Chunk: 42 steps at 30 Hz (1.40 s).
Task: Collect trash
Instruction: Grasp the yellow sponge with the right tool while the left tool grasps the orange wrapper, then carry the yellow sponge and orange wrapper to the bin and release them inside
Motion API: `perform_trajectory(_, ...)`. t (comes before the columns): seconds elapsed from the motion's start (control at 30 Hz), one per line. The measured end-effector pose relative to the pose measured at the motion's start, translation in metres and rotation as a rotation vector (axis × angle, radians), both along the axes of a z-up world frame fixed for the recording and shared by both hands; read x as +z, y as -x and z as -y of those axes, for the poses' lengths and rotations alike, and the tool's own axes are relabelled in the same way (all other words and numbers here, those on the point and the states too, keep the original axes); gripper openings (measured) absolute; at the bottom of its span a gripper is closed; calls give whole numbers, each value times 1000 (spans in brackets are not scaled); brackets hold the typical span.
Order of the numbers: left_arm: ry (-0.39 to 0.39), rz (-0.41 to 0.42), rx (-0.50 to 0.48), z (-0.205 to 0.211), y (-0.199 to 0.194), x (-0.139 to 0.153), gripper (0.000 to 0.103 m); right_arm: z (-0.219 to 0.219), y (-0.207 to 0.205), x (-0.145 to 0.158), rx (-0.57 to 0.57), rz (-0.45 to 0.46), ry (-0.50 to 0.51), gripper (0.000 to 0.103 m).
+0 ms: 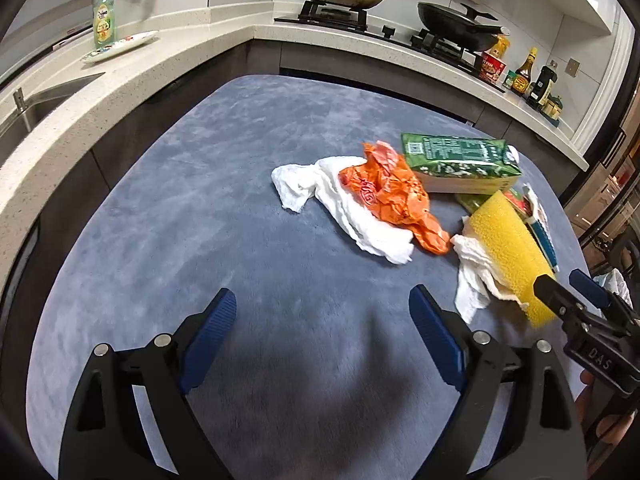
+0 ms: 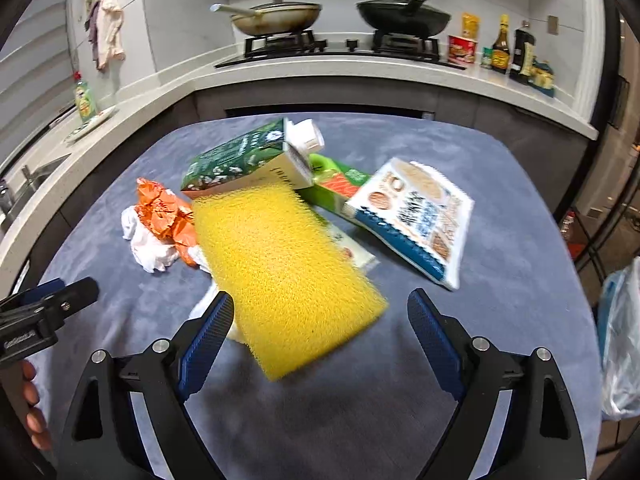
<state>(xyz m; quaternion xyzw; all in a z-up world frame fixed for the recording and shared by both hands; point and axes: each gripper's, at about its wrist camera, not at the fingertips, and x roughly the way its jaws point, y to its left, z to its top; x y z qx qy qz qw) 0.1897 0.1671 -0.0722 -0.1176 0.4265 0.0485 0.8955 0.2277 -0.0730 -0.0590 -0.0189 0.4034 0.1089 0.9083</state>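
Yellow sponge [image 2: 288, 276] blurred, hides pkts behind; R tool [image 2: 320, 320] agape.

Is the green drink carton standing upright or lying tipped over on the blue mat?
Tipped over. The green drink carton lies on its long side on the blue mat, its white cap end pointing sideways.

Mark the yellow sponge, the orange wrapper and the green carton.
yellow sponge [image 2: 280, 276]: right wrist view, middle of its top face.
orange wrapper [image 1: 394, 196]: left wrist view, crumpled centre.
green carton [image 1: 460, 156]: left wrist view, upper printed side.
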Motion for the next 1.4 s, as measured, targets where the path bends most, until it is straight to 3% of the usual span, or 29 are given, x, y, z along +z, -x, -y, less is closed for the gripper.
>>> perform_trajectory(0.4,14,-7,-25,3,-22,-8,84,-11,-17,-16,63,-42,-35,88)
perform_trajectory(0.53,11,3,-29,5,-26,-4,84,-13,-12,-13,68,-31,-35,79)
perform_trajectory(1.03,21,68,-56,24,-78,13,83,48,30,26,-78,45,-112,77)
perform_trajectory(1.07,13,74,-52,26,-82,12,81,52,32,27,-88,47,-111,78)
perform_trajectory(1.17,9,65,-66,28,-93,8,63,64,35,29,-110,46,-120,78)
perform_trajectory(1.23,-1,57,-65,30,-97,6,60,69,36,28,-122,42,-125,78)
perform_trajectory(1.4,-1,56,-90,33,-94,4,30,77,39,26,-133,35,-131,78)
